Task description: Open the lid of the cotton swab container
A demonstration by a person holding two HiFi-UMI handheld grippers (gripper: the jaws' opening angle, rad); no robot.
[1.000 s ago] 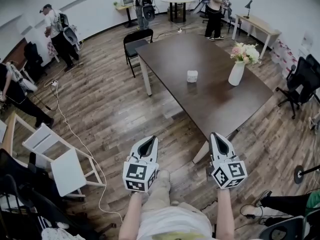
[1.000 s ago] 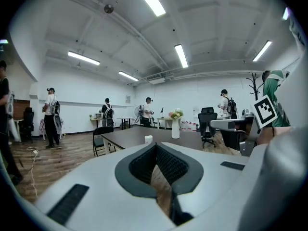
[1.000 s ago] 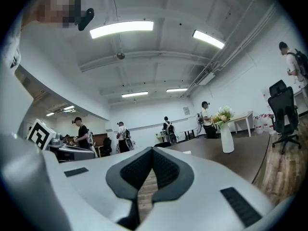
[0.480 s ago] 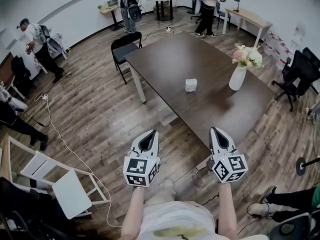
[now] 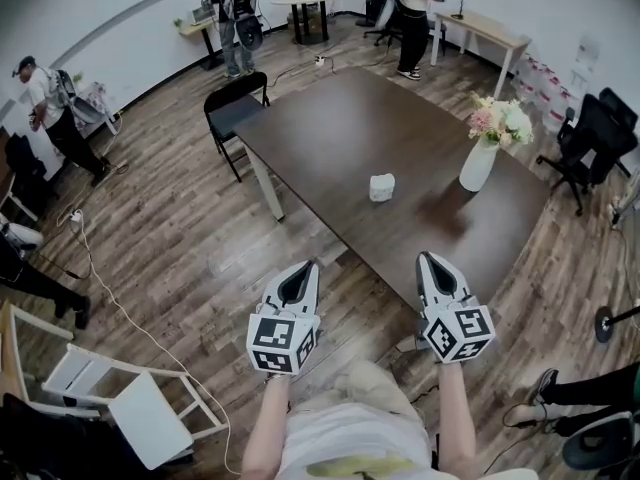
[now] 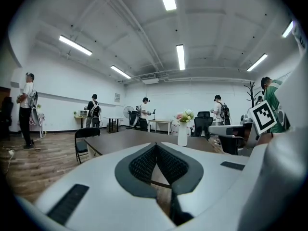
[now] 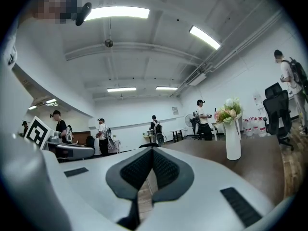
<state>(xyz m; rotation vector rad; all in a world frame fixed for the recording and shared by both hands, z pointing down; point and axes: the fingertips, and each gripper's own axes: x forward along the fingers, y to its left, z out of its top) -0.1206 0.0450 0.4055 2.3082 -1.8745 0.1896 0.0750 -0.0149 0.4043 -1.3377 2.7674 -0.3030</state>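
The cotton swab container [image 5: 382, 187] is a small white box standing near the middle of the dark brown table [image 5: 340, 138], lid down. My left gripper [image 5: 302, 271] is held over the floor short of the table's near corner, jaws shut and empty. My right gripper [image 5: 431, 262] hovers at the table's near edge, also shut with nothing in it. Both point toward the table and are well short of the container. In the left gripper view the closed jaws [image 6: 156, 146] hide the container; in the right gripper view the closed jaws [image 7: 152, 150] do the same.
A white vase with flowers [image 5: 482, 154] stands on the table's right side, also seen as the vase [image 7: 233, 138]. A black chair [image 5: 234, 114] sits at the table's far left corner. Office chairs [image 5: 588, 138] stand right. People [image 5: 232, 13] stand along the far wall. A white cable [image 5: 130, 308] lies on the floor.
The view has shifted closer to the table, and the container and vase sit lower in frame. Both grippers stay shut and hold their places relative to me.
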